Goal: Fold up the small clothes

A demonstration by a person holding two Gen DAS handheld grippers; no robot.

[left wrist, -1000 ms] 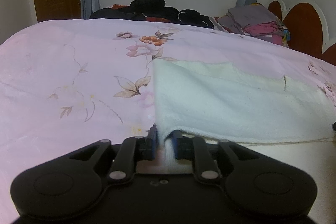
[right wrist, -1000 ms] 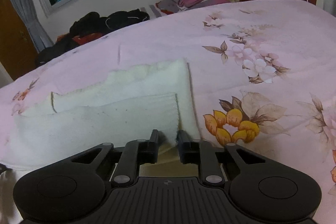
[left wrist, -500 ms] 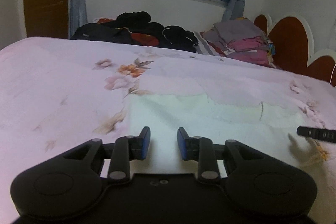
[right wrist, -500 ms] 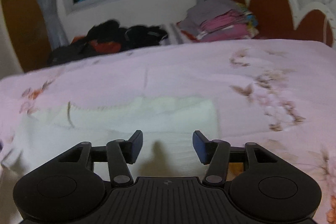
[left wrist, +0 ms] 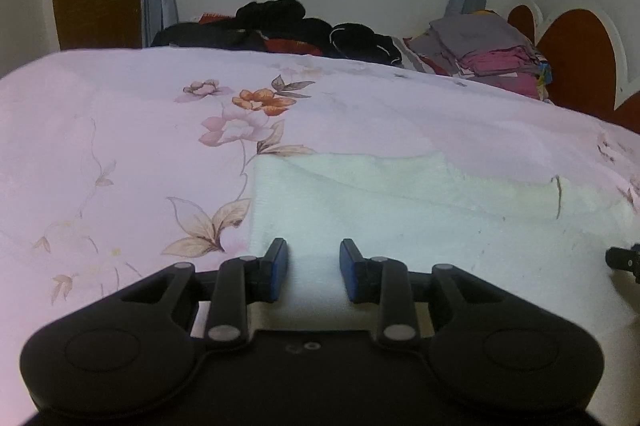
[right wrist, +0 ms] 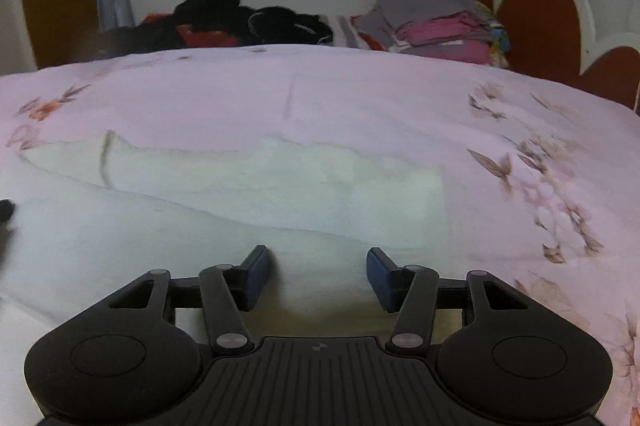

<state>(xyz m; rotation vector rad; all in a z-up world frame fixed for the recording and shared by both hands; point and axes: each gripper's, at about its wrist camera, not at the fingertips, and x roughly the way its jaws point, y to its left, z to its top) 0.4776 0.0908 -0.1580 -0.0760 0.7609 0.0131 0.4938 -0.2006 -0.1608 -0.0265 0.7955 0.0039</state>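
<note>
My matt black plastic left gripper (left wrist: 313,268) hangs over a fuzzy white cloth garment (left wrist: 400,226); beside that garment, the floral bedsheet (left wrist: 120,146) is smooth pink fabric.

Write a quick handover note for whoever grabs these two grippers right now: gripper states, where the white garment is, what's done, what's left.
Left gripper: jaws opening, nothing between the pads; it hovers over the near left part of the white garment.
Right gripper: open and empty, over the garment's near right part.
Garment: lying flat on the pink floral bedsheet, with one lengthwise fold already laid, the top layer stopping short of the far edge.
Folded stack and a dark pile of clothes sit at the far side of the bed.
Left to do: probably fold the garment across its length to make it compact, then set it aside.
</note>
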